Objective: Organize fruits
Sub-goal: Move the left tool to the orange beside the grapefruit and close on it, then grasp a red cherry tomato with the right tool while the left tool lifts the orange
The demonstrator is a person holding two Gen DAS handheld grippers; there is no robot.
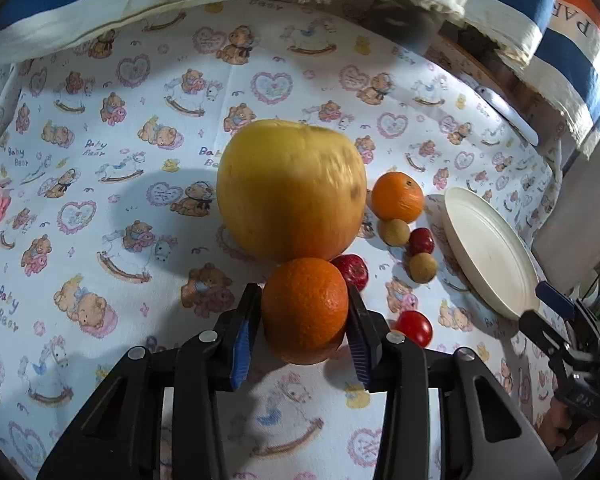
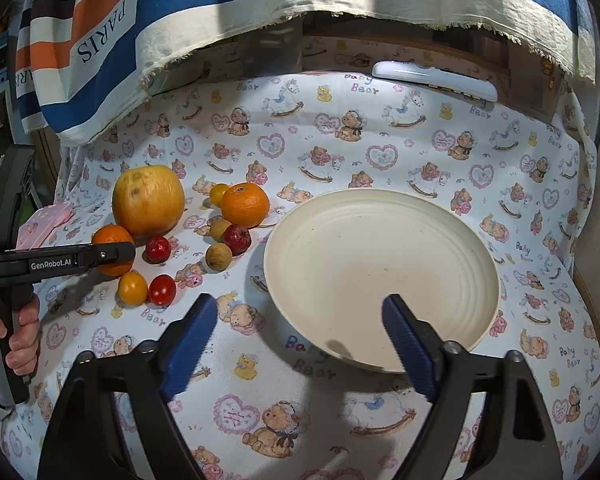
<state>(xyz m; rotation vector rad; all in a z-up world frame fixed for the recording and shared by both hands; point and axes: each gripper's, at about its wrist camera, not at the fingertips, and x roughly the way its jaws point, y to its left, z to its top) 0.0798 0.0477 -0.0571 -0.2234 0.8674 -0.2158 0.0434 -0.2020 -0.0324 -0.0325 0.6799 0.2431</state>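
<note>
Where ribbed blue pads flank it, dimpled round orange (image 1: 304, 310), smooth cream plate (image 2: 380, 272)

White cotton cloth with teddy-bear and rocking-horse print (image 2: 284, 364) covering the desk: the words "Baby Bear" repeated across it. Blue, cream and orange striped fabric (image 2: 100, 28) hanging behind: "PARIS", seen upside down. Black left tool (image 2: 112, 254), side of the finger: "GenRobot.AI".

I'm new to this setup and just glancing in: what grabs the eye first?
The big yellow fruit in the middle of the bear-print cloth, with an orange just in front of it between the left claw pads. To the right sits an empty cream plate, the open right claw hovering at its near edge.
</note>
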